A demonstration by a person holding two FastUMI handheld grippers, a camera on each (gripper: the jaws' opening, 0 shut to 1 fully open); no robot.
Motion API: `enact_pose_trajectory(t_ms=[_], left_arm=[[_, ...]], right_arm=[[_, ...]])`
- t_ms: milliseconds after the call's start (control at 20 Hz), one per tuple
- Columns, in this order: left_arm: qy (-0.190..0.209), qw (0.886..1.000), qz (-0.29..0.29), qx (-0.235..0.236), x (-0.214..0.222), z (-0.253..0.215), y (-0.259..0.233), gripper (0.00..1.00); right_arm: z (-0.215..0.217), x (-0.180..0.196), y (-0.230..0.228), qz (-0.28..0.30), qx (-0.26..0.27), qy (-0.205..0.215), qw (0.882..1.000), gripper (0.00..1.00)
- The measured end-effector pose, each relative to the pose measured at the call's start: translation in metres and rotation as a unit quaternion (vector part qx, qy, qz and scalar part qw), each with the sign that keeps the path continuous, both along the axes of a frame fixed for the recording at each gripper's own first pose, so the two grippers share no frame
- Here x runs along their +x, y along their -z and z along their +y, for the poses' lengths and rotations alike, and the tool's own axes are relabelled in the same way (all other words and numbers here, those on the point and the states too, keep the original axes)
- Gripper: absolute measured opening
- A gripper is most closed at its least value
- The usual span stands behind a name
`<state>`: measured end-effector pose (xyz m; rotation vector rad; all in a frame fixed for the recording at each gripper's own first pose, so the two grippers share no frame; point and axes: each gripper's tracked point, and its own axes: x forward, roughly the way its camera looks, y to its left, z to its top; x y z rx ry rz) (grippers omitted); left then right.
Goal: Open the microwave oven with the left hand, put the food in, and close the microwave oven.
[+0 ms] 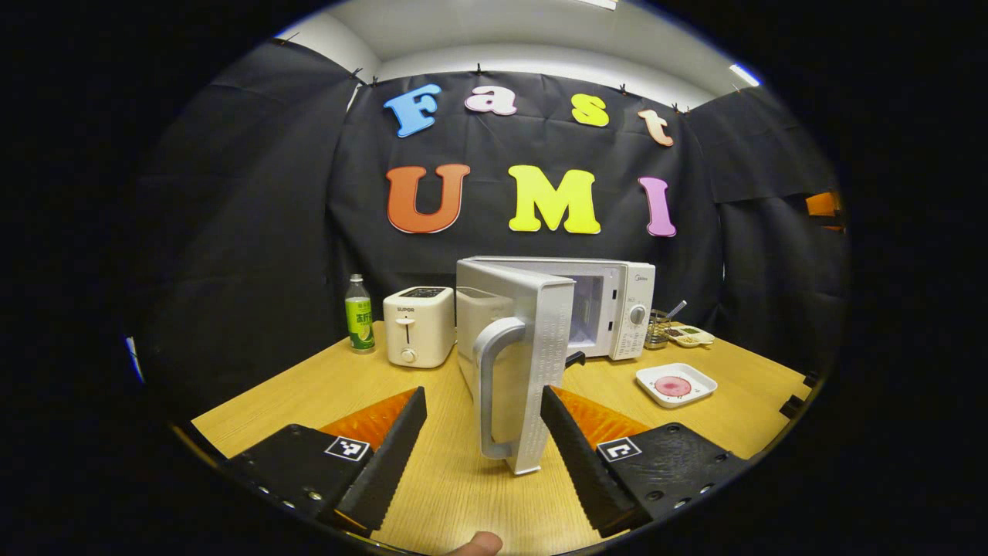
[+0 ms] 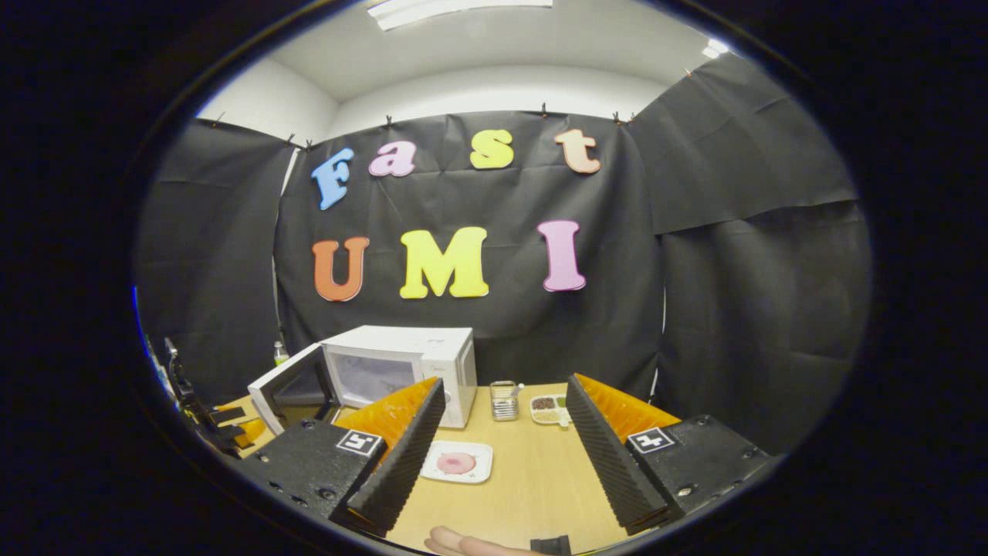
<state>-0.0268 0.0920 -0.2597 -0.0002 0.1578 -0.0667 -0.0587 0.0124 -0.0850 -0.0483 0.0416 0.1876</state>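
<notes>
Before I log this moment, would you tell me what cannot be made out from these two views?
- Microwave cavity, left gripper view: the open door stands edge-on and hides most of it.
- Dials on the microwave's panel, both views: too small to tell settings.
- Food on the white plate, right gripper view: a pink round, too small to identify.
- Divided dish contents: too small.
- Left gripper and door handle: contact unclear.

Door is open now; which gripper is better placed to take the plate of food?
Right, probably. The right gripper is open and points at the plate just ahead. The left gripper faces the door, with the plate off to its side.
</notes>
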Motion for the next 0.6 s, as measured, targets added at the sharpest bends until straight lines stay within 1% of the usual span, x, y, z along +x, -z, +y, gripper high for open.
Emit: enact_pose_trajectory(t_ms=[50, 150, 300, 400, 600], left_arm=[[-0.006, 1.0, 0.003, -0.001, -0.007, 0.004, -0.003, 0.93], [-0.02, 1.0, 0.007, -0.004, -0.018, 0.011, -0.011, 0.92], [-0.024, 0.999, 0.004, -0.029, -0.036, 0.007, -0.034, 0.92], [-0.024, 0.999, -0.012, -0.027, -0.046, 0.0, -0.059, 0.92], [-0.038, 0.999, -0.029, -0.012, -0.062, -0.008, -0.097, 0.92]], right_arm=[[0.003, 0.0, 0.0, -0.001, -0.002, -0.001, 1.0, 0.91], [0.008, -0.003, -0.002, -0.005, -0.006, -0.006, 1.0, 0.91], [0.011, -0.003, -0.003, -0.008, -0.015, -0.006, 1.0, 0.91], [0.012, 0.0, -0.001, -0.005, -0.024, -0.003, 1.0, 0.91], [0.01, 0.017, 0.003, 0.007, -0.044, 0.009, 0.999, 0.91]])
